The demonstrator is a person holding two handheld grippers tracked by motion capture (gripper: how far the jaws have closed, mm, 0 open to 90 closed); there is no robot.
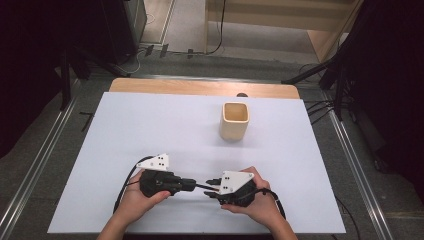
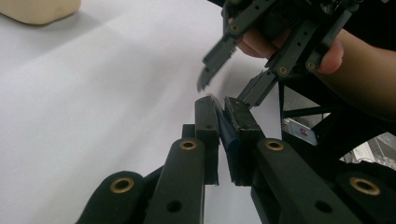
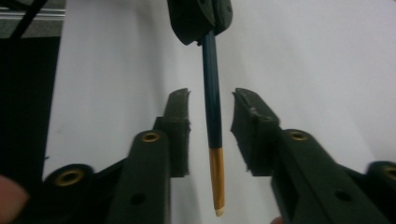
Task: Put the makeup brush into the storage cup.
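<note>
White table, wooden cup far off: left gripper clamped on dark-blue pencil, a light, stiff, slim rod likely to pivot, lying between right gripper's apart jaws—grab mid-shaft, not the tan tip.

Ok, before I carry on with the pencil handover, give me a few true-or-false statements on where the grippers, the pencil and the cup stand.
1. The left gripper is shut on the pencil. True.
2. The right gripper is clamped on the pencil. False: its fingers stand open either side of it, apart from it.
3. The pencil is dark blue with a bare wooden end. True.
4. The pencil stands in the cup. False: the cup sits farther up the table, apart from both grippers.
5. The cup lies on its side. False: it stands upright, opening up.
</note>
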